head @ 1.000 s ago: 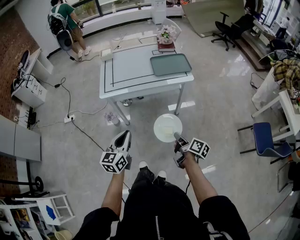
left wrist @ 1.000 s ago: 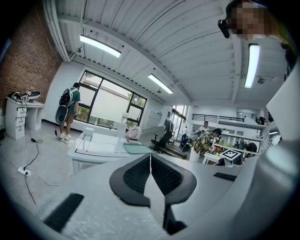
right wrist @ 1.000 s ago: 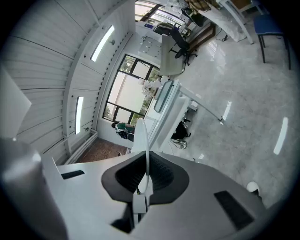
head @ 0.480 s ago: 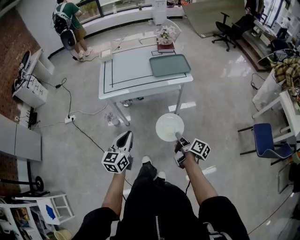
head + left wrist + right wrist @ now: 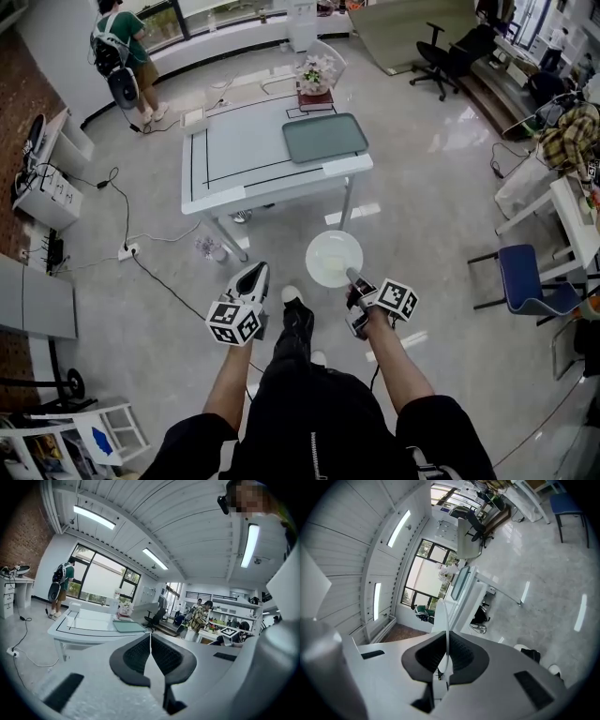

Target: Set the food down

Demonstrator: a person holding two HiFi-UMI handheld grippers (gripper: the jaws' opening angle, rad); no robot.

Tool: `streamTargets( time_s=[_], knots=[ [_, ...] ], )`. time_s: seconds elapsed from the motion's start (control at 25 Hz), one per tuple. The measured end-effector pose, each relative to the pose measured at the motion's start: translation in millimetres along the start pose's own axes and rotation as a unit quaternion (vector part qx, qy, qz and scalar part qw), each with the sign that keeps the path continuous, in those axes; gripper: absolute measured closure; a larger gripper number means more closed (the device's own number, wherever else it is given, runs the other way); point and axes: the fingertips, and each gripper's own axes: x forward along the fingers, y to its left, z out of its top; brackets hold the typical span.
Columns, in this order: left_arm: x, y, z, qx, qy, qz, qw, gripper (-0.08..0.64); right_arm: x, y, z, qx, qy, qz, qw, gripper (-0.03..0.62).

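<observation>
A white desk (image 5: 244,159) is seen ahead, a grey-green tray (image 5: 324,138) laid near its far right corner; a white plate (image 5: 333,258) is held over the floor (image 5: 422,216), short of the desk, its rim pinched between the right gripper's (image 5: 353,277) fingers; the left gripper's (image 5: 251,274) fingers are pressed together on nothing.

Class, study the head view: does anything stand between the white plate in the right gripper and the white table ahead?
Nothing visible does. The plate, pinched by the right gripper, faces bare floor up to the table. Its tray lies empty; flowers stand behind it.
</observation>
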Motion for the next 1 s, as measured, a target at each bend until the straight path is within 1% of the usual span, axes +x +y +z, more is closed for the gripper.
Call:
streamTargets(
  time_s=[0.12,0.48,0.64,0.8,1.0],
  knots=[
    [22.5,7.8,1.4,0.0,0.003,-0.006,1.0,0.546,13.1,-4.5,12.3,0.012,-0.002,-0.002,1.0,0.575],
    [98.4,56.5,19.8,-0.008,0.01,-0.013,0.9998,0.546,87.2,0.7,54.3,0.012,0.012,-0.013,1.0,0.576],
    [134.8,88.6,31.1,-0.015,0.018,-0.013,0.9996,0.546,131.6,8.0,79.1,0.013,0.016,-0.019,1.0,0.577],
    [175.5,126.8,55.8,-0.019,0.016,-0.011,0.9996,0.546,182.5,23.5,110.4,0.012,0.017,-0.019,1.0,0.576],
    [214.5,170.0,79.8,-0.026,0.014,-0.006,0.9995,0.546,238.4,39.4,140.3,0.005,0.024,-0.025,0.999,0.576]
  ],
)
